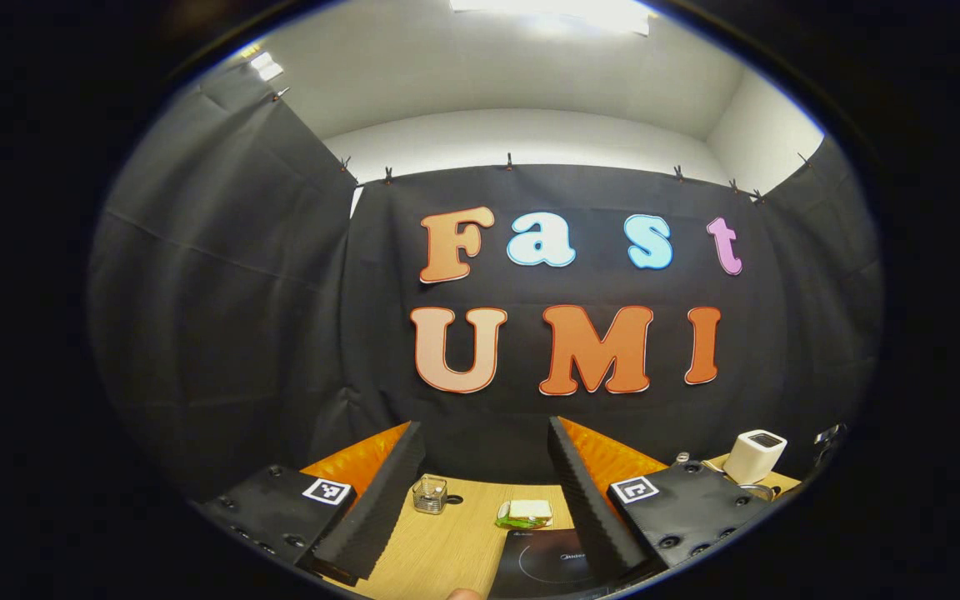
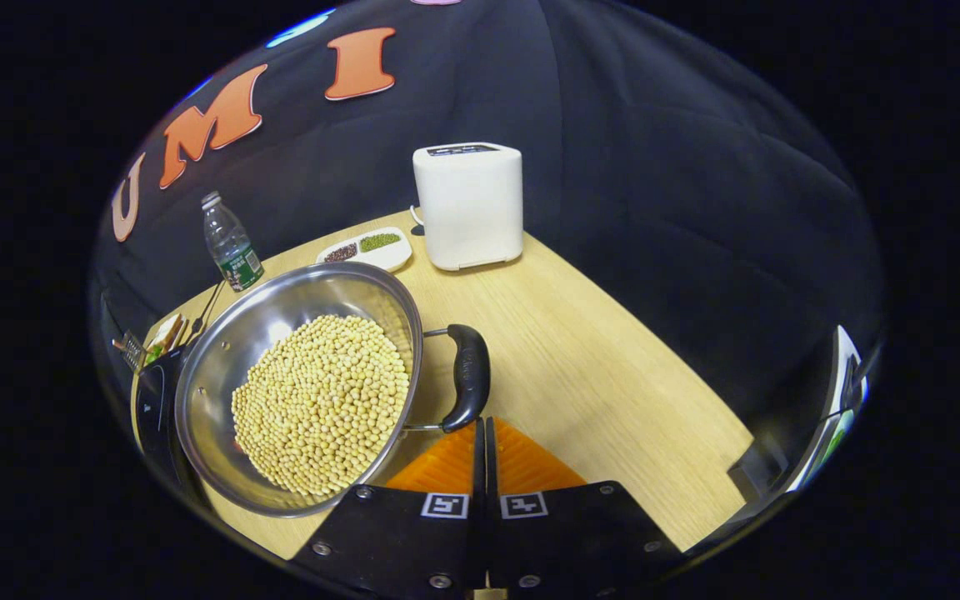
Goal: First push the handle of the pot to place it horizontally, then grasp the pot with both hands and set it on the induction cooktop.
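Right tool (image 2: 481, 433) pressed together, tip just at the pot's (image 2: 305, 392) black handle (image 2: 468, 375). Left tool (image 1: 484, 492) spread, holding nothing. Nudge the handle sideways slowly; a jolt may spill the beans (image 2: 322, 404).

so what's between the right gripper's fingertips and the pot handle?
Nothing that I can see. In the right gripper view the right gripper, fingers closed together, sits just below the black pot handle, near its lower end; any gap shows bare wooden table.
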The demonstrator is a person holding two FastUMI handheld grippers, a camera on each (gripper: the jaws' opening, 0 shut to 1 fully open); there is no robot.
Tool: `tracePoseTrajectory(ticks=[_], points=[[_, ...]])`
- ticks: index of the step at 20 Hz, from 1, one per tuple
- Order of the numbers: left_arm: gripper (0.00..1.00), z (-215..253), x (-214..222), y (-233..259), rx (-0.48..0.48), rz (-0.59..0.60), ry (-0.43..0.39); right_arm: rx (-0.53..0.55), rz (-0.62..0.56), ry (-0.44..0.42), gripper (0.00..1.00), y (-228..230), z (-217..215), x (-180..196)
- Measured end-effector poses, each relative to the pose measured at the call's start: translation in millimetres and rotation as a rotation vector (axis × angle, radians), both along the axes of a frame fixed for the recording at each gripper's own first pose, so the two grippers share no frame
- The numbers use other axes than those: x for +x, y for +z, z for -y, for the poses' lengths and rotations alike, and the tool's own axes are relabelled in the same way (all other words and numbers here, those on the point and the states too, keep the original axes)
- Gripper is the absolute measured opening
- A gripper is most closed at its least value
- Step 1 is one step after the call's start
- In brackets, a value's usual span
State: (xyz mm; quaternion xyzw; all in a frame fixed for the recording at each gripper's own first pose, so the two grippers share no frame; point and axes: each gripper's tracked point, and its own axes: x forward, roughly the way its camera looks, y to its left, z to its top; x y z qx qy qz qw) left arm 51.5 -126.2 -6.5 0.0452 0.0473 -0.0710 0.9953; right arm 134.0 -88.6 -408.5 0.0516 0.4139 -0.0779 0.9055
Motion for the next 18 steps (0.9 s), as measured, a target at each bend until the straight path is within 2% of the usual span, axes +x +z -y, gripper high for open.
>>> tracePoseTrajectory(ticks=[7, 11, 18], points=[[0.98, 4, 9, -1, 0.010, -0.003, 0.004, -0.013, -0.001, -0.014, 0.00, -2, 3, 26], [0.98, 7, 18, -13, 0.007, -0.022, 0.007, 0.019, -0.002, -0.024, 0.00, -2, 4, 37], [0.98, 23, 33, -42, 0.003, -0.074, 0.006, -0.015, 0.023, -0.019, 0.00, 7, 12, 53]])
